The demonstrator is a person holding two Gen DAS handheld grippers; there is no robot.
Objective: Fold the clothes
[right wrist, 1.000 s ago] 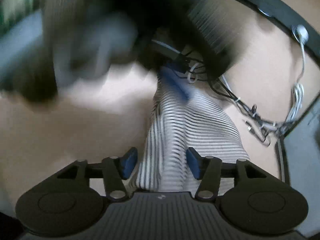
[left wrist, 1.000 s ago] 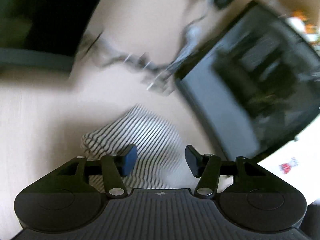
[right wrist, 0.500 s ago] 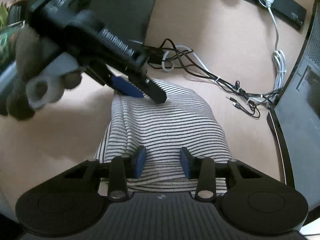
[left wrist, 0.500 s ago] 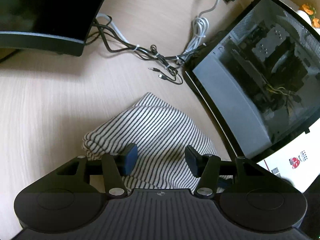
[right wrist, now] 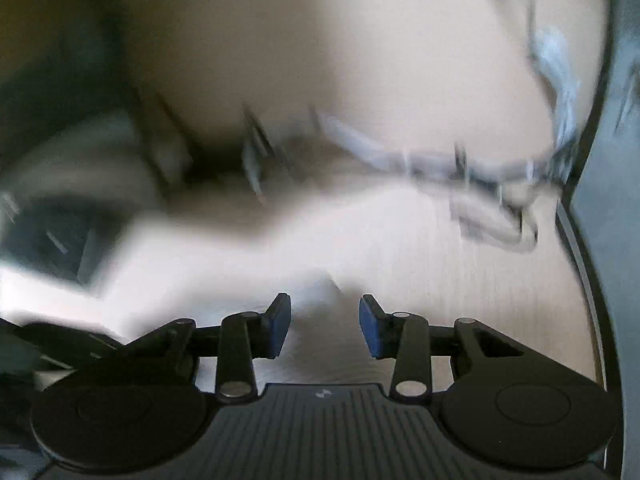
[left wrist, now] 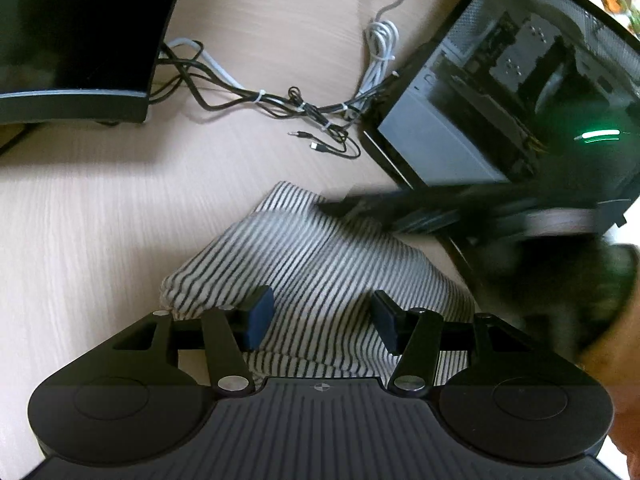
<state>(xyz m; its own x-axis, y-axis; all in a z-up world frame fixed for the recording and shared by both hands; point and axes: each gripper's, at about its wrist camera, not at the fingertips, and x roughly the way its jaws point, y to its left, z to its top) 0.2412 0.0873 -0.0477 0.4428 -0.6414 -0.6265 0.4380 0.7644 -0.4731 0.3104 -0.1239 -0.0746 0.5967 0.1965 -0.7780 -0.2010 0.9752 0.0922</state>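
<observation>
Change since half a second earlier: the right gripper [right wrist: 325, 325] had swung off the striped garment [left wrist: 320, 276]; its own view, sharp before, was smeared with motion blur, and in the left wrist view it had come in from the right as a dark streak [left wrist: 460, 208] over the cloth's far edge.
Left gripper: the left gripper [left wrist: 322, 322] hovered low over the near part of the garment, much as before, its blue-padded fingers [left wrist: 258, 318] spread wide with nothing between them.
Right gripper: its fingers [right wrist: 278, 326] stood apart with a clear gap, gripping nothing; only pale table and a blurred pale shape showed between them.
Right hand: a blurred hand [left wrist: 616, 320] showed at the right edge of the left wrist view, behind the dark streak.
Striped garment: folded into a compact bundle, it lay on the table [left wrist: 100, 220], its rounded folded corner toward the left gripper's left finger and its far corner touching the dark streak.
Cables: a tangle of black and white cables [left wrist: 304, 108] lay on the table beyond the garment, well apart from it; in the right wrist view they were only grey smears [right wrist: 440, 164].
Monitor: a dark monitor [left wrist: 76, 32] stood at the far left.
Computer case: an open-sided computer case [left wrist: 500, 92] stood at the far right, near the garment's right edge.
</observation>
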